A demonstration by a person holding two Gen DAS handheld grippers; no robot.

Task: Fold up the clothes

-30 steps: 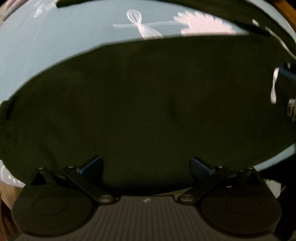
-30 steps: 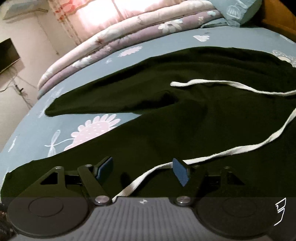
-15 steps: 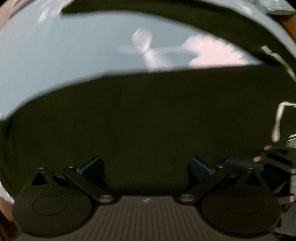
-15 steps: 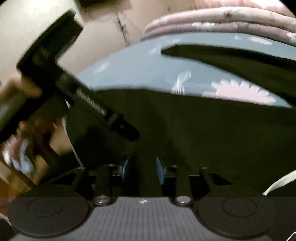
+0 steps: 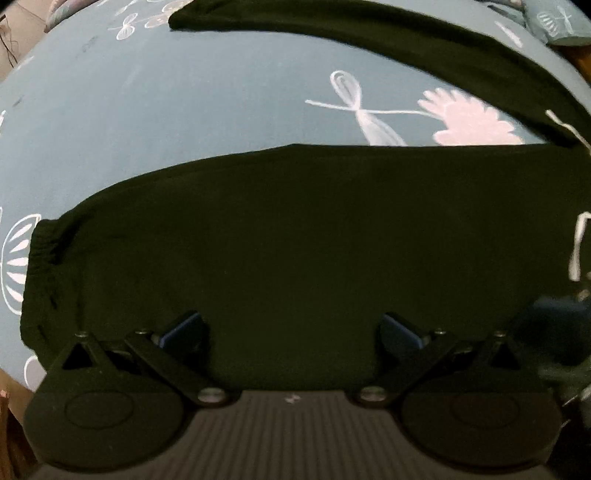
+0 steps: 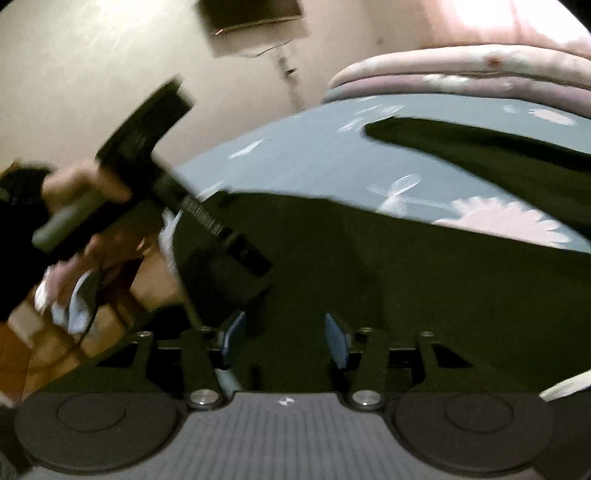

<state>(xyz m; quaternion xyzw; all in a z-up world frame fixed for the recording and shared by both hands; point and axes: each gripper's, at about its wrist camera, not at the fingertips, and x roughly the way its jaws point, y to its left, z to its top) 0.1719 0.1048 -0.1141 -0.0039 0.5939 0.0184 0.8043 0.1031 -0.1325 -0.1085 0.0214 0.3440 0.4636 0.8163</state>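
Note:
Black trousers (image 5: 295,240) lie flat on the blue bedsheet (image 5: 184,110), the near leg ending in an elastic cuff (image 5: 40,258) at the left. The far leg (image 5: 406,40) stretches across the top. My left gripper (image 5: 291,325) hovers open and wide over the near leg, with nothing pinched. My right gripper (image 6: 284,332) points along the same leg (image 6: 424,277); its jaws are opening, the blue pads apart above the black cloth. A white drawstring (image 5: 576,251) shows at the right edge. In the right wrist view a hand (image 6: 81,184) holds the left tool's body (image 6: 147,140).
Folded pink and purple quilts (image 6: 480,74) are stacked at the bed's far end. A pillow (image 5: 554,22) sits at the top right. A dark screen (image 6: 251,14) hangs on the wall. Wooden floor (image 6: 37,362) lies beyond the bed's near left edge.
The right gripper swung left from the waistband and drawstring to face the near leg and the left tool; its jaws narrowed, then widened. The left gripper shifted, bringing the cuff into view.

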